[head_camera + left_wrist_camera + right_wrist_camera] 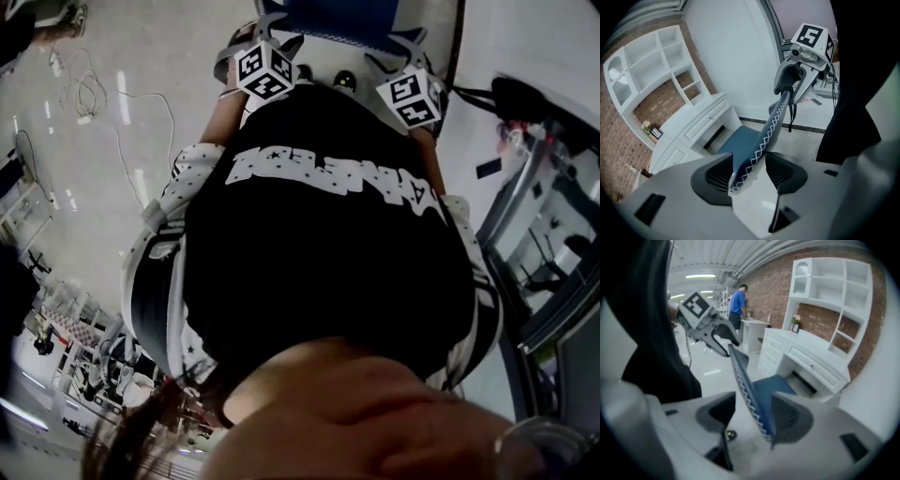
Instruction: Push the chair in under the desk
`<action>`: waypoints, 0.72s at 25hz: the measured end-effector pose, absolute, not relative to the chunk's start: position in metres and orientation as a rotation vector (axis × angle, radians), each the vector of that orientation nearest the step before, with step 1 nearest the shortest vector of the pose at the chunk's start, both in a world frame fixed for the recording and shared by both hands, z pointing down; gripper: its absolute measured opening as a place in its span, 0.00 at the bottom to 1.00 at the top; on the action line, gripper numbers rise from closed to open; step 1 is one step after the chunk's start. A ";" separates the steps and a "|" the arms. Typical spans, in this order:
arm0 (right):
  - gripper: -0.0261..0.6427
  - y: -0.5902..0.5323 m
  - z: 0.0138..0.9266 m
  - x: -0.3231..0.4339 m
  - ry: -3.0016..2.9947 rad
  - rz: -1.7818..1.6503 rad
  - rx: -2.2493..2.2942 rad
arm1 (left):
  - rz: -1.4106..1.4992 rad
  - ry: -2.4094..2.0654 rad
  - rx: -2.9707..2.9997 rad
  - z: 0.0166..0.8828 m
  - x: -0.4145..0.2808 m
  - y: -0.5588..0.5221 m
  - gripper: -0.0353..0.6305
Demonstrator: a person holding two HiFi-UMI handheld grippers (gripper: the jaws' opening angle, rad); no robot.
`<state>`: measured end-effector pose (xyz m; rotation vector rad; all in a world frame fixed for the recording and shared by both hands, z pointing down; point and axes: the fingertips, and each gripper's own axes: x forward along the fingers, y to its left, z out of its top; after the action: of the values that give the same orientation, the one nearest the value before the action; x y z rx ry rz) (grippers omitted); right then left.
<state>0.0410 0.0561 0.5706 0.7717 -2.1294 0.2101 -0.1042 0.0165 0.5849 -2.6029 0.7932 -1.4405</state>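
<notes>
White shelves (834, 287) against brick wall (771, 287)

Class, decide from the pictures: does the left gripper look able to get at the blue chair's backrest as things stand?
Probably yes: the backrest already sits between the open jaws of the left gripper, with nothing else in the way.
</notes>
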 end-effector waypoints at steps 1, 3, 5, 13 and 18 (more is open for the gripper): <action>0.39 0.054 0.573 0.040 -2.119 0.205 0.775 | -1.438 0.785 -2.603 0.586 -0.105 0.014 0.43; 0.39 0.050 0.579 0.040 -2.084 0.190 0.777 | -1.429 0.772 -2.605 0.588 -0.106 0.011 0.42; 0.39 0.052 0.586 0.044 -2.043 0.212 0.790 | -1.425 0.754 -2.601 0.588 -0.103 0.013 0.40; 0.31 0.048 0.590 0.060 -1.958 0.244 0.883 | -1.462 0.715 -2.546 0.587 -0.095 0.015 0.32; 0.30 0.046 0.590 0.057 -1.955 0.239 0.878 | -1.476 0.723 -2.537 0.588 -0.097 0.014 0.31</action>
<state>0.0569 0.0463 0.5899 0.8779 -1.9546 0.2392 -0.0970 0.0138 0.5876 -2.5371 0.7228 -1.4760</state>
